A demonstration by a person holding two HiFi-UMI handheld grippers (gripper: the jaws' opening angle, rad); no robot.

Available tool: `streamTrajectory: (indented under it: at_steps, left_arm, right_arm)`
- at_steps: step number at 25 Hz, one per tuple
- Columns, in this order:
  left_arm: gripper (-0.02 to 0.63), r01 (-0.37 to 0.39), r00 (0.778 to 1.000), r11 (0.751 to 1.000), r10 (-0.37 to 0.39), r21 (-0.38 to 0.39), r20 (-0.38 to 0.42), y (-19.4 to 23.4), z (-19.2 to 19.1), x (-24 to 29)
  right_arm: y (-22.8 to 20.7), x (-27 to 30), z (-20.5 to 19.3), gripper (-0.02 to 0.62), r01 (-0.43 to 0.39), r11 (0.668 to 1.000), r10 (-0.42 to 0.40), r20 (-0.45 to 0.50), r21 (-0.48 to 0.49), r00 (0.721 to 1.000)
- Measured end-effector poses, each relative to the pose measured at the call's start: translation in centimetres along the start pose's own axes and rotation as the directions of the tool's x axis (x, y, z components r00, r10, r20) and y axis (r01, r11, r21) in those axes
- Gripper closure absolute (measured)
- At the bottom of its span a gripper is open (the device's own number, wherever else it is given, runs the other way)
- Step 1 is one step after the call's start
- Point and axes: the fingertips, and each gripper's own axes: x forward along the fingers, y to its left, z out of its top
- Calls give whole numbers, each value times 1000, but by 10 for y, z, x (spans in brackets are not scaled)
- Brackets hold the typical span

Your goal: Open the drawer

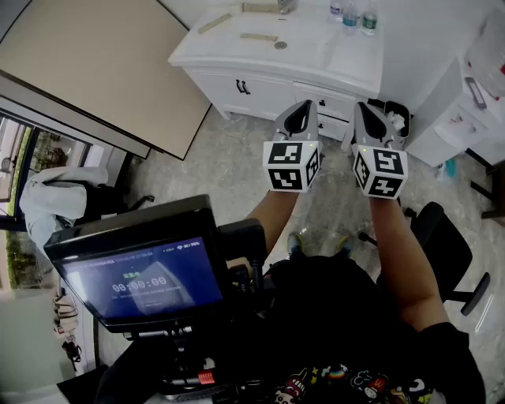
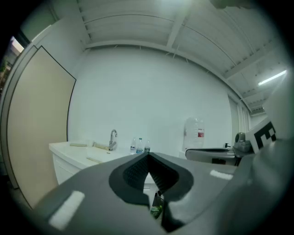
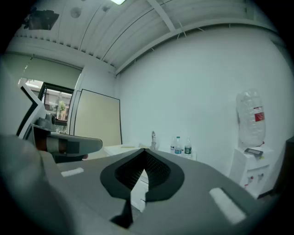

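- The left tool [image 1: 304, 106] is held out roughly level above the floor [image 1: 237, 170]. In the left gripper view its jaws are seen pressed together at the tips, with nothing between them.
- The right tool [image 1: 364, 107] is held just beside it at the same height. Its jaws are likewise closed, and nothing is gripped.
- Both tools are pointed toward a white cabinet [image 1: 237, 88], from which they are kept well apart.
- The drawer [image 1: 334, 102] is found in the right part of the cabinet front, under the tabletop [image 1: 316, 49]. Its front is seen flush with the cabinet, and it is partly covered in the head view by the two tools.
- A faucet [image 1: 286, 6] and three small bottles [image 1: 351, 14] are seen on the tabletop near the wall.
- A large water jug [image 3: 250, 117] is seen to the right of the cabinet in the right gripper view.
- A lit screen [image 1: 142, 280] is shown at the lower left of the head view, and a black chair [image 1: 446, 237] at the right.
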Motion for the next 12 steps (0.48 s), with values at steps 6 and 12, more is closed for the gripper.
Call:
streamTrajectory:
  at_steps: [6,12]
  left_arm:
    - [606,4,1000,1000,-4,-2,5,-1,2,2]
    - [606,8,1000,1000,-8,-12,-7,-5,1,3]
  right_arm:
    - [1,-1,3,572,-13,1000,13,14,9,1000]
    - [-2,-5,6,572,-9,1000,9,19,-4,1000]
